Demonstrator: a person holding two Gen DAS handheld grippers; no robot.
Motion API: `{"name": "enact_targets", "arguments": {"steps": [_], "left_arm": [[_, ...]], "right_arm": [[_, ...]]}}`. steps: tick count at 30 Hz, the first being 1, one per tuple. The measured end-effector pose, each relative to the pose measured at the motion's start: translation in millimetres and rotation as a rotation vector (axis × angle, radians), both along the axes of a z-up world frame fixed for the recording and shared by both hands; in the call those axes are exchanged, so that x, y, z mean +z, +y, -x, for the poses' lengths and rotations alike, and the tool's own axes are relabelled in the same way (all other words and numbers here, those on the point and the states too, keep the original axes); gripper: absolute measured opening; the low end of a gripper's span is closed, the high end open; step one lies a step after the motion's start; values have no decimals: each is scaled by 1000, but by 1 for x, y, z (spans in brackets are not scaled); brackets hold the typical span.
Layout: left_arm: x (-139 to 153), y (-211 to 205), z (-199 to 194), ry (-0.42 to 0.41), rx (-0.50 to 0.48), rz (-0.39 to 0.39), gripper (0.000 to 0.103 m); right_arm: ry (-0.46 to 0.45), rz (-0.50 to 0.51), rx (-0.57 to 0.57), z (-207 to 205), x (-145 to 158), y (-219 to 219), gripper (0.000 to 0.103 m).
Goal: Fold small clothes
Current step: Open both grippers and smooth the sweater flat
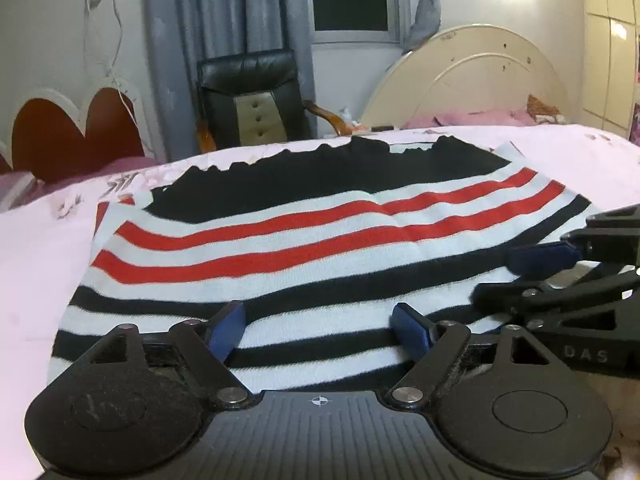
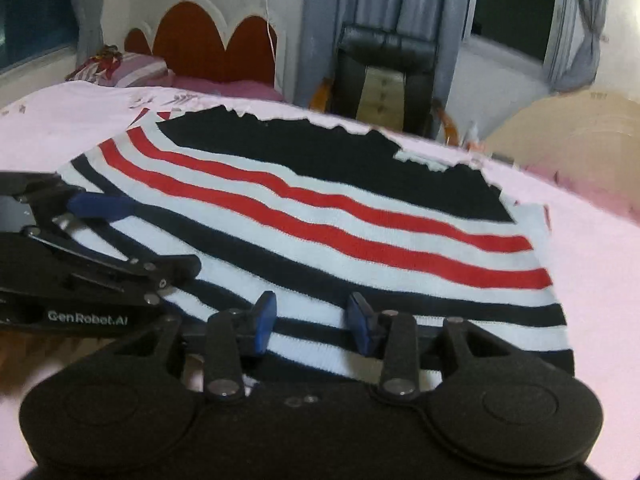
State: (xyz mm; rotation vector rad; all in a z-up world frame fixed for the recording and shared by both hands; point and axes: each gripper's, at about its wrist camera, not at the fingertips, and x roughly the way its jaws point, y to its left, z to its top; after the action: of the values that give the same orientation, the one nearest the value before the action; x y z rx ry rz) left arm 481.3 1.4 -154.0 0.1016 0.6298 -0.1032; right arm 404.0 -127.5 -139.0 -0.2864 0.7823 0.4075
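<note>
Looking down both wrist views, I have the small striped knit garment point(image 1: 304, 248), banded in black, white and red with a solid black panel at its far end, lying flat on the pale pink bedsheet point(image 1: 40, 248). Its near hem sits right under both tools. I judge this as the start of a fold: the cloth is spread and the near edge is about to be picked up.

My left gripper point(image 1: 318, 326) hovers low over the near hem with its blue pads spread apart and nothing between them. My right gripper point(image 2: 312, 320) is likewise agape, its jaws standing wide over the black and white bands just beside the other tool. Whether either pad actually touches the cloth, I cannot tell.

The next move, as I see it, calls for lowering both sets of fingers onto the hem, pinching one layer cleanly at two points, then carrying that edge toward the far black panel.

The fabric is a soft ribbed knit, slightly rumpled through the red stripes, with a jagged-looking far edge. I expect it to drape and stretch, so an uneven pinch could skew the fold. A black leather chair point(image 1: 248, 96) stands beyond the bed.
</note>
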Motion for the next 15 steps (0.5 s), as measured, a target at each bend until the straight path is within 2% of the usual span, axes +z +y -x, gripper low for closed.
{"name": "enact_targets", "arguments": {"steps": [2, 4, 7, 8, 10, 11, 13, 15], "left_arm": [[8, 13, 7, -2, 30, -2, 80], [9, 39, 16, 6, 88, -9, 80], [1, 81, 30, 41, 148, 54, 79], [-2, 86, 33, 41, 147, 69, 79], [0, 82, 34, 45, 145, 33, 79], [2, 79, 33, 48, 154, 24, 79], [7, 79, 34, 30, 175, 35, 79], [3, 83, 33, 46, 186, 47, 79]], "right_arm": [[23, -4, -11, 0, 5, -7, 39], [10, 39, -47, 4, 9, -22, 39], [17, 94, -142, 16, 10, -65, 40], [33, 68, -175, 19, 10, -83, 40], [58, -3, -205, 24, 9, -104, 40], [60, -9, -207, 25, 11, -104, 40], [20, -20, -234, 25, 21, -104, 40], [-14, -47, -285, 25, 29, -112, 40]]}}
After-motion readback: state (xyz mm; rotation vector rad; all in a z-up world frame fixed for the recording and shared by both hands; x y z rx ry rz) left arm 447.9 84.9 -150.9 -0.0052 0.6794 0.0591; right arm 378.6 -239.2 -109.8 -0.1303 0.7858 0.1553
